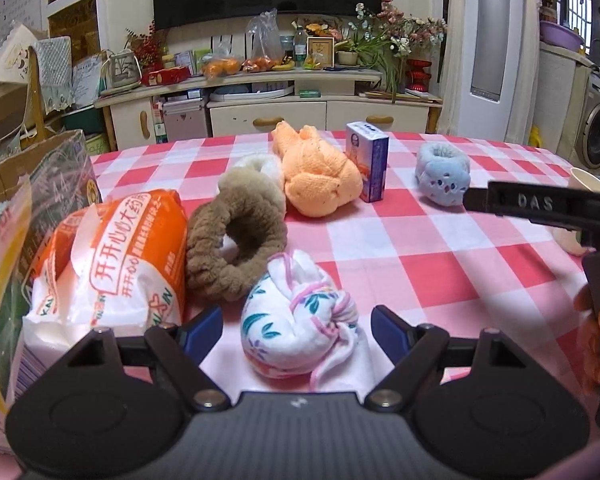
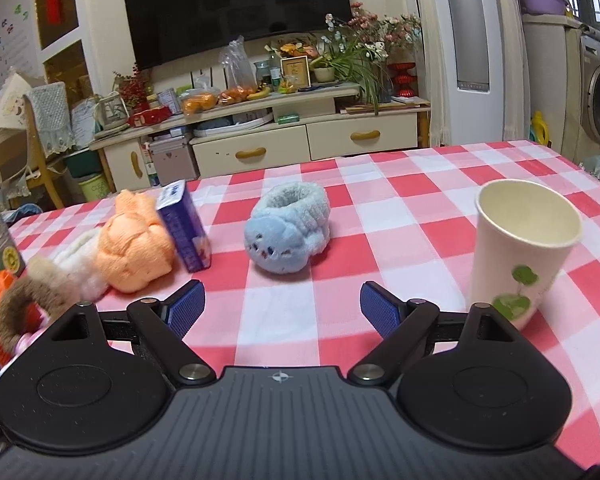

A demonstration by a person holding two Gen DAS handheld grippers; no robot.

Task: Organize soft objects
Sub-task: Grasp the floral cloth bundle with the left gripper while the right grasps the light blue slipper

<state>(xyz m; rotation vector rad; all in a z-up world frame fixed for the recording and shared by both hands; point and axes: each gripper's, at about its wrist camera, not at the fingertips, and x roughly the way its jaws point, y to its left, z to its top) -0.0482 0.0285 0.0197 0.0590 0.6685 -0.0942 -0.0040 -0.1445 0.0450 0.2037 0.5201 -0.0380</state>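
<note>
My left gripper (image 1: 298, 330) is open, its jaws on either side of a rolled white floral towel (image 1: 296, 320) on the checked tablecloth (image 1: 440, 264). Beyond it lie a brown fluffy ring (image 1: 236, 236), a white fluffy ring (image 1: 260, 166), an orange knitted bundle (image 1: 320, 176) and a light blue plush ring (image 1: 442, 178). My right gripper (image 2: 282, 310) is open and empty, a short way in front of the blue plush ring (image 2: 288, 232). The orange bundle (image 2: 134, 248) and brown ring (image 2: 28, 300) show at its left.
A small blue and white box (image 1: 370, 166) stands beside the orange bundle; it also shows in the right wrist view (image 2: 186, 228). An orange and white plastic bag (image 1: 108, 264) and a cardboard box (image 1: 40, 172) are at the left. A paper cup (image 2: 520, 248) stands at the right.
</note>
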